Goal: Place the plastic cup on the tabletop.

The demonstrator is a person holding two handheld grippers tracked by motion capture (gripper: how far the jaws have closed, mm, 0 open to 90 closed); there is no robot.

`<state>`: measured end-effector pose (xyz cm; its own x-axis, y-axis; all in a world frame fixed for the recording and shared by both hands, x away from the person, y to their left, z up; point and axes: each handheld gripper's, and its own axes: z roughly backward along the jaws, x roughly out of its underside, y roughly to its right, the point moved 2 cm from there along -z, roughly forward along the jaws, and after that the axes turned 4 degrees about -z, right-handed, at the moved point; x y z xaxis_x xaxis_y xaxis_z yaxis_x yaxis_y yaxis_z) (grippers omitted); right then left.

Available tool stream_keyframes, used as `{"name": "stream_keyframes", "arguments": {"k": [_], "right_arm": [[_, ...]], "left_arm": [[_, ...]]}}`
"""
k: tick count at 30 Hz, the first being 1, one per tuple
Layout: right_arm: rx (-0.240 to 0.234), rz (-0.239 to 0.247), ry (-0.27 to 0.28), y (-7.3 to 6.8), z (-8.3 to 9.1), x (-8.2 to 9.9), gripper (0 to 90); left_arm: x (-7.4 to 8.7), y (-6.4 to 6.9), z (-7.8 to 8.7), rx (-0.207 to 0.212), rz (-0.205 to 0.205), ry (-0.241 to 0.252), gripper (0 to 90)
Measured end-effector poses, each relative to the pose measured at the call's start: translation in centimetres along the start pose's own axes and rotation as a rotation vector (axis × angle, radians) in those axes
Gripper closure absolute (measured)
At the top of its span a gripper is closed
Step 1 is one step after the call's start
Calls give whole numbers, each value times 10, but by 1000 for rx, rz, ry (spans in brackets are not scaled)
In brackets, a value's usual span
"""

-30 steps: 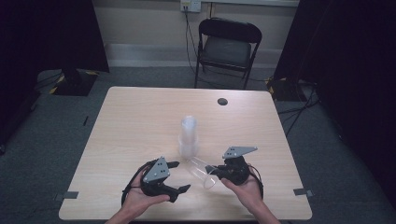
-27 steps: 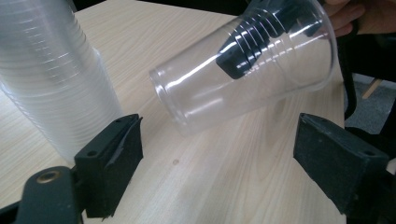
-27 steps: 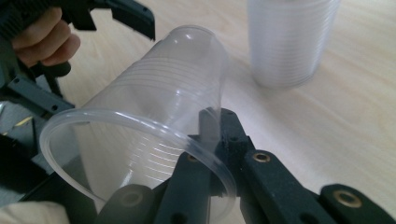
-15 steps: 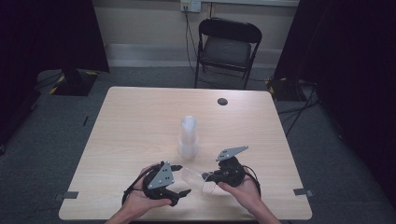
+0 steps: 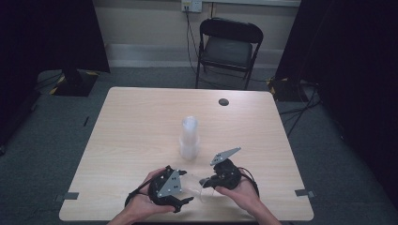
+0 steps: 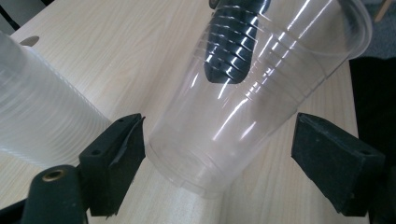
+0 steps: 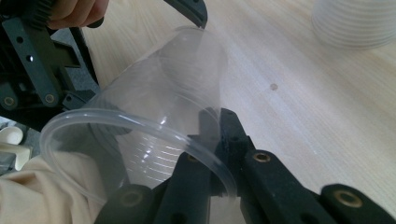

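On the tabletop, a tall stack of clear cups stands upright near the middle, just beyond both hands, with a small dark disc near the far edge and a black folding chair on the floor behind. The left tool stands wide, its jaws having just been opening, and the base of a single clear cup lies between them without visibly touching either pad. The right tool is clamped on that cup's wall at the rim, one jaw inside, holding it tilted near the tabletop's front edge between the two tools.
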<state>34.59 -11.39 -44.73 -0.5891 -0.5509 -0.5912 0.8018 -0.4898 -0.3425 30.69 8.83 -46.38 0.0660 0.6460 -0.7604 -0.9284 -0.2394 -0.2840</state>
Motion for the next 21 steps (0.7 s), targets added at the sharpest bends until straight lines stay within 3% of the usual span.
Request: {"name": "stream_keyframes", "arguments": {"k": [5, 9, 11, 15, 17, 21], "right_arm": [[-13, -4, -24, 0, -4, 0, 898], [-29, -6, -39, -1, -6, -1, 898], [-27, -14, -45, -1, -6, -1, 898], [-31, -31, -53, 1, -7, -1, 897], [-36, -37, -50, 2, -8, -2, 896], [-40, -53, -50, 4, -9, -3, 891]], "left_arm": [[0, 4, -5, -4, -49, -28, 167], [1, 7, -10, -5, -46, -27, 174], [0, 7, -10, -9, -73, -40, 200], [-1, 10, -13, -31, -88, -47, 227], [-4, 13, -15, -34, -90, -25, 244], [-11, 16, -18, -28, -149, -32, 273]]}}
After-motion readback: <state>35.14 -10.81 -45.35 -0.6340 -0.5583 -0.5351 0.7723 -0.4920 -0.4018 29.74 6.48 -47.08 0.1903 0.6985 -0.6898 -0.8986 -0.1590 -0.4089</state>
